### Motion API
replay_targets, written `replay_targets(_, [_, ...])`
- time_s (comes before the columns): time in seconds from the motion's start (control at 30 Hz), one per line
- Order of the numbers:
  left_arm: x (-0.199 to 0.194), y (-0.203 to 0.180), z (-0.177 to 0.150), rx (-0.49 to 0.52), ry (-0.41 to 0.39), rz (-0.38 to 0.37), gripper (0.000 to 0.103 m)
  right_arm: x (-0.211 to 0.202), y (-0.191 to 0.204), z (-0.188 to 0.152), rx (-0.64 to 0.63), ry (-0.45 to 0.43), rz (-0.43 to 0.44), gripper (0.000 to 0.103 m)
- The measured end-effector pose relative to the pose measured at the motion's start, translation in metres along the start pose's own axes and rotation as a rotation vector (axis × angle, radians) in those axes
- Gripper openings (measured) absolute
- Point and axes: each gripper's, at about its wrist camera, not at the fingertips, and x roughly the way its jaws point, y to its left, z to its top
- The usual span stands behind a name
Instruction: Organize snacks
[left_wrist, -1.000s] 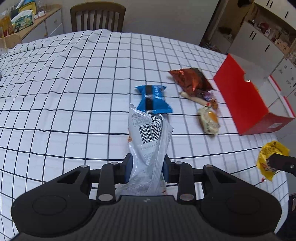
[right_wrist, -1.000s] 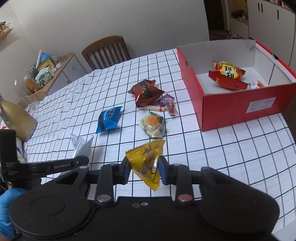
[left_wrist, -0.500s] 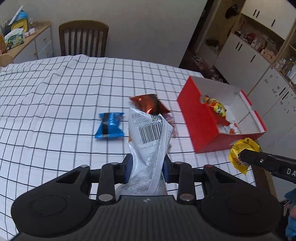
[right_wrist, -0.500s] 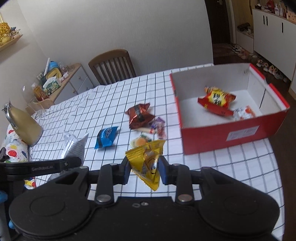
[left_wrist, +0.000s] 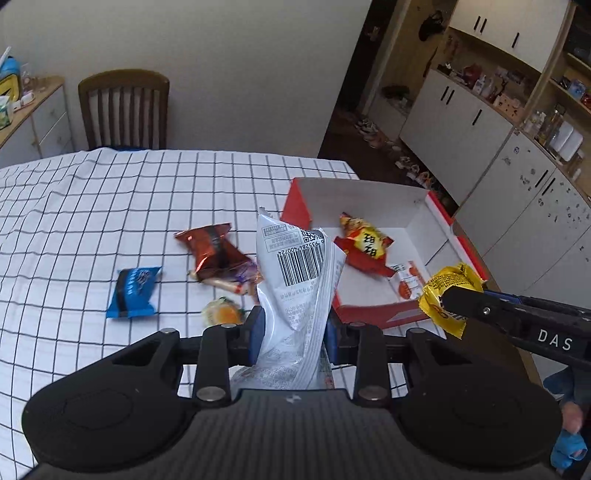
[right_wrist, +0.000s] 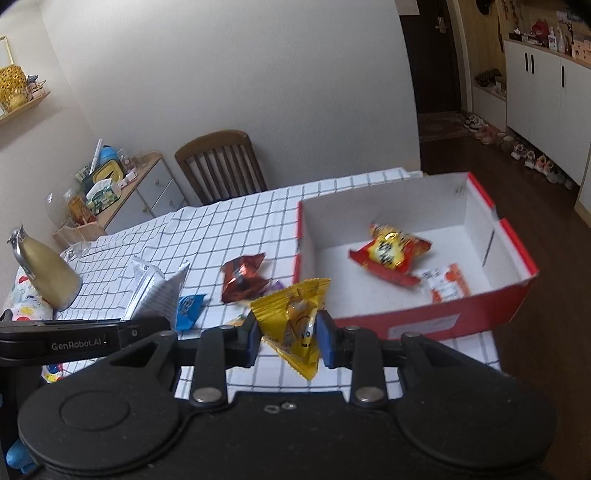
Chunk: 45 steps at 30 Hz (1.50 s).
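Red box (right_wrist: 461, 317), white inside — yellow packet (right_wrist: 291, 317) — black-gridded white tablecloth (left_wrist: 92, 206).

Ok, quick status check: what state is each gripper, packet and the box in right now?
Left gripper: shut on the white packet, held off the table.
Right gripper: shut on the yellow packet, held off the table.
Red box: open, two packets inside.
Red-yellow packet: lying in the box.
Blue packet: loose on the table.
Brown packet: loose on the table.
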Motion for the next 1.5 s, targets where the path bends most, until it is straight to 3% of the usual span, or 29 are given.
replay_targets(0.43, [0.04, -0.078, 0.038, 0.089, -0.022, -0.012, 0.032, 0.002, -0.058, 0.029, -0.021, -0.032, -0.032, 0.029])
replay_targets(0.63, [0.071, -0.098, 0.054, 0.097, 0.012, -0.022, 0.032, 0.011, -0.079, 0.041, -0.018, -0.034, -0.052, 0.029])
replay_targets(1.1, [0.152, -0.113, 0.072, 0.082, 0.123, 0.061, 0.032, 0.063, -0.124, 0.063, -0.014, 0.032, -0.129, 0.03])
replay_targets(1.5, [0.199, -0.115, 0.064, 0.073, 0.199, 0.119, 0.032, 0.119, -0.142, 0.054, -0.034, 0.148, -0.167, 0.03])
